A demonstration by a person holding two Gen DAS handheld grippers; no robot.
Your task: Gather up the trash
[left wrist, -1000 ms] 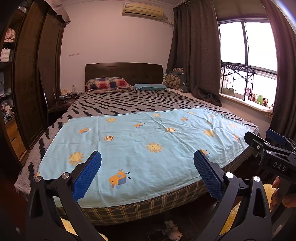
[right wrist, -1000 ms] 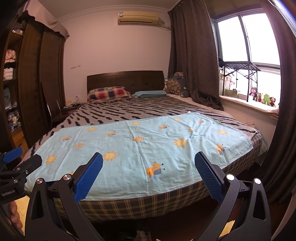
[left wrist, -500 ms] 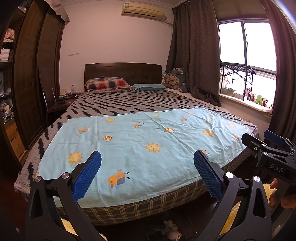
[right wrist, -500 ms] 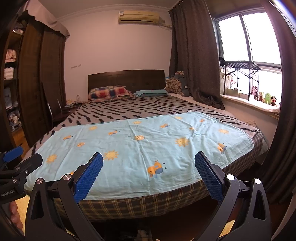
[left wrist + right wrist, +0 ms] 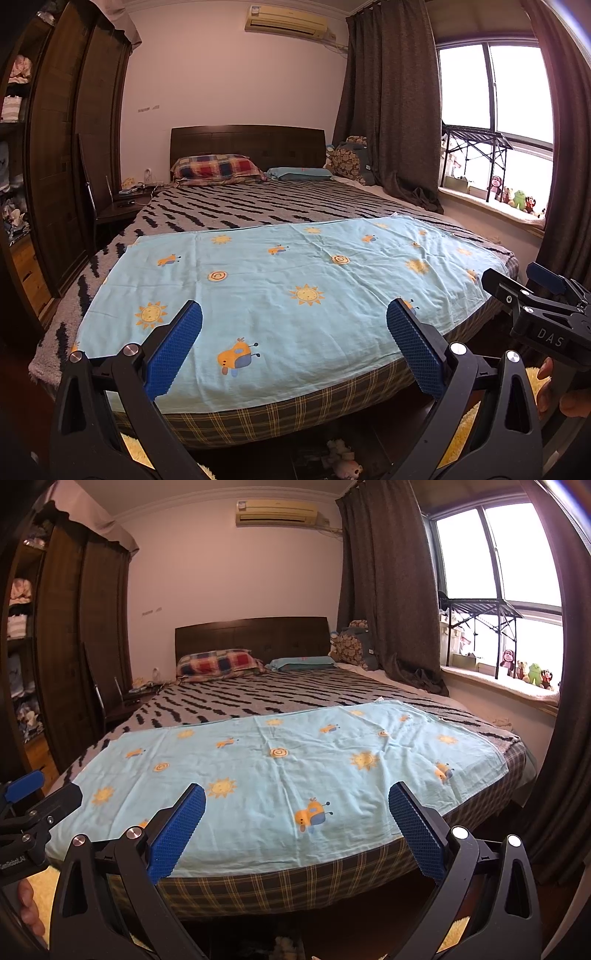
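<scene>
Both grippers hover at the foot of a bed, facing its headboard. My left gripper is open, blue pads wide apart, nothing between them. My right gripper is open too and holds nothing; its black body also shows at the right edge of the left wrist view. A light blue sheet with suns and cartoon animals lies flat over the near half of the bed. A small crumpled pale thing lies on the dark floor below the bed's foot; I cannot tell whether it is trash or a toy.
A dark wardrobe and a chair flank the bed's left side. Curtains and a window sill with plush toys stand on the right. A yellow fluffy rug lies on the floor beside me.
Both views have drifted very slightly; the bed sits a touch lower in the right wrist view. Both grippers stay open.
</scene>
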